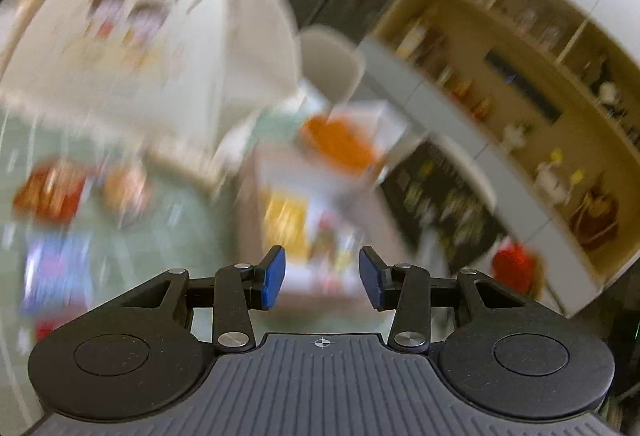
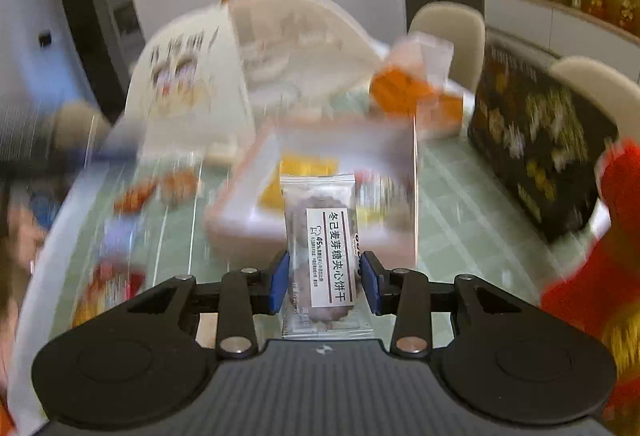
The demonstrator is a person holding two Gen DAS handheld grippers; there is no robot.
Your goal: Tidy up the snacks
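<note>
Right gripper (image 2: 324,282) pinches biscuit packet (image 2: 323,248) between blue pads, packet upright, above near edge of white box (image 2: 240,212). Box sits on green table (image 2: 448,204), some yellow snacks already inside. Left gripper (image 1: 322,278) spread, holds nothing, points at same box. Views blurred, so loose snacks (image 2: 156,192) on left of table are hard to identify.

Likely step: carry packet over box and drop it in. Advice: keep firm grip, bring packet past box wall, lower into free space, open only then.

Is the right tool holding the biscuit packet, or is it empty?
Holding it. The right tool is closed on the clear biscuit packet, which stands upright between its blue pads.
</note>
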